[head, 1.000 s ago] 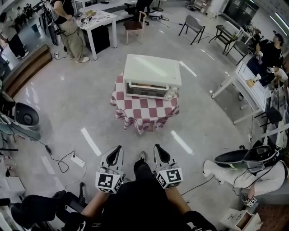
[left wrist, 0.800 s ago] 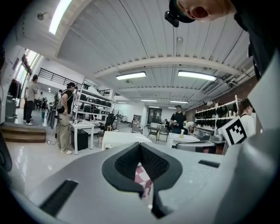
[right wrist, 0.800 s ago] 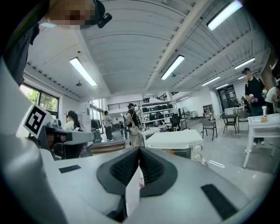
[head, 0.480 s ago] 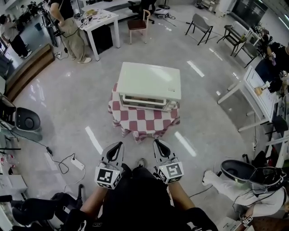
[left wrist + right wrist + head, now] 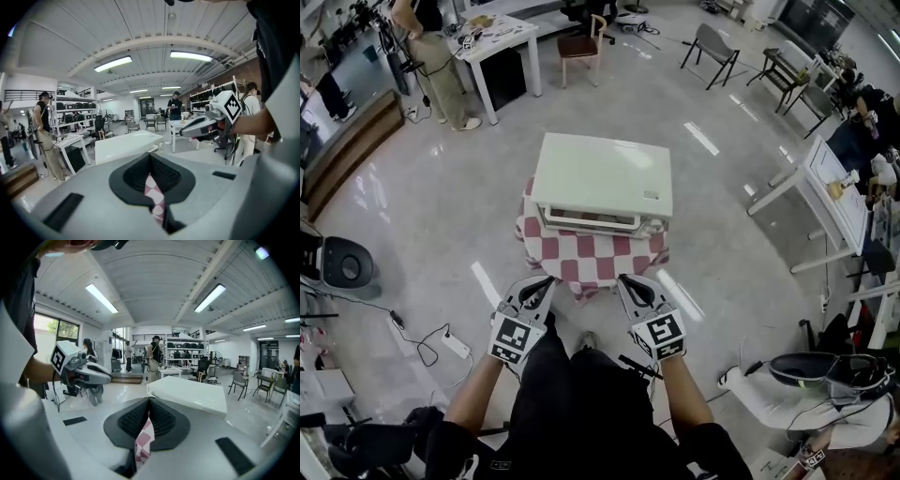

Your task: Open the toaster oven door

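The toaster oven (image 5: 602, 178) sits just above the centre of the head view on a red-and-white checked cloth (image 5: 591, 262). Its door (image 5: 586, 221) faces the person and is shut. The step in hand looks like the approach, since neither tool has reached the oven yet. To do it well, I judge that one gripper should part its jaws before it arrives. It should then come in at the door's upper edge, where a handle would likely run, and close on it squarely at mid-width. The pull should go out and down along the hinge's arc rather than straight back, because the oven looks light and rests on loose cloth. The other gripper could press on the top to stop it sliding. The oven is a cream-white box with a broad flat top, a dark glazed strip across the front and what seem to be knobs (image 5: 652, 223) at the front's right end. From this steep angle the handle cannot be told apart from the door frame. Lower in the frame, the left gripper (image 5: 546, 280) and the right gripper (image 5: 624, 279) point toward the cloth's near edge. Each has its jaws closed tip to tip on nothing, and only checked cloth shows through the slit below. Pale polished floor (image 5: 422, 216) spreads around, with a person (image 5: 436, 56) standing at the upper left.
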